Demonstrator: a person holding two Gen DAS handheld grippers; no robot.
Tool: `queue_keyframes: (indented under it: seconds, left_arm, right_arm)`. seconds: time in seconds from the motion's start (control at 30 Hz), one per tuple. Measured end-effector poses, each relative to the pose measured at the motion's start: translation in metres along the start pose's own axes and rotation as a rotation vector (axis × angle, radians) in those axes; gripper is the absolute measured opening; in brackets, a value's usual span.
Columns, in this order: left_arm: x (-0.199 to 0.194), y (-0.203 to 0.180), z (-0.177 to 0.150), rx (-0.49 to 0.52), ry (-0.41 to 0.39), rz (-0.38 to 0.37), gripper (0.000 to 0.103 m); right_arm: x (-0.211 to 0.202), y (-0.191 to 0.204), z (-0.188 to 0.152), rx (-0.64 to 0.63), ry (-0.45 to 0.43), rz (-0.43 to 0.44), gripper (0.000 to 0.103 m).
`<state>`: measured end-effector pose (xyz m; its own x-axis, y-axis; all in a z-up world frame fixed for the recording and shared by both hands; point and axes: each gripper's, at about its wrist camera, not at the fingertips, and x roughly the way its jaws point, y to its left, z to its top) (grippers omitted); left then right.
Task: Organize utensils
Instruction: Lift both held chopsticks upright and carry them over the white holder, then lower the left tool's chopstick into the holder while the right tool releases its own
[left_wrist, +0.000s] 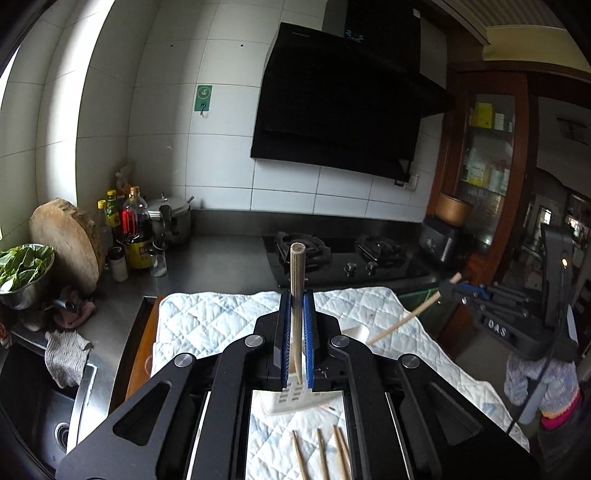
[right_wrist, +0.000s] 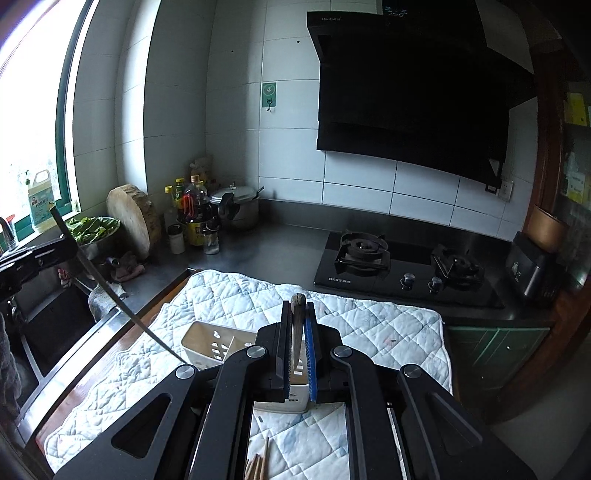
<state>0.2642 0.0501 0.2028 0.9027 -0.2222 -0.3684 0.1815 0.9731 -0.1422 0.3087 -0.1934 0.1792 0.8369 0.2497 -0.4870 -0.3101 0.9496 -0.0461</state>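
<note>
My left gripper (left_wrist: 297, 295) is shut on a wooden chopstick (left_wrist: 296, 269) that stands up between its blue pads. Below it a white slotted utensil holder (left_wrist: 291, 400) sits on the quilted white cloth (left_wrist: 207, 321). Several loose chopsticks (left_wrist: 321, 456) lie on the cloth near the bottom edge. My right gripper (right_wrist: 298, 308) is shut on another chopstick (right_wrist: 297, 298), above the same holder (right_wrist: 212, 343). Each wrist view shows the other hand: the right gripper (left_wrist: 448, 286) with its slanted chopstick (left_wrist: 404, 320), and the left gripper (right_wrist: 70, 246) with its chopstick (right_wrist: 110, 295).
A black two-burner gas hob (right_wrist: 402, 266) lies behind the cloth under a black hood (right_wrist: 413, 92). Bottles (right_wrist: 195, 218), a pressure cooker (right_wrist: 240, 206), a round chopping block (right_wrist: 133, 214) and a bowl of greens (right_wrist: 92, 229) crowd the back left corner. A sink (left_wrist: 40, 398) is at the left.
</note>
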Motion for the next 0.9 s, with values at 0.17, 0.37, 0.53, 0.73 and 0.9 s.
queue_keyframes:
  seconds: [0.17,0.37,0.53,0.73,0.9]
  left_arm:
    - [0.027,0.009,0.004,-0.046,-0.005,0.015,0.005]
    - [0.045,0.025,0.007,-0.105,0.003,-0.019,0.005]
    - [0.04,0.029,0.018,-0.114,-0.036,-0.017,0.005]
    - [0.048,0.027,0.02,-0.133,-0.067,0.019,0.005]
    - [0.069,0.032,0.006,-0.143,-0.014,0.04,0.005]
  right_arm:
    - [0.02,0.0,-0.007,-0.01,0.038,0.003,0.007]
    - [0.038,0.001,-0.018,-0.019,0.072,0.005,0.007]
    - [0.051,0.0,-0.024,-0.025,0.112,0.003,0.007]
    - [0.063,0.0,-0.032,-0.03,0.142,0.005,0.007]
    - [0.065,-0.005,-0.037,-0.025,0.15,0.008,0.007]
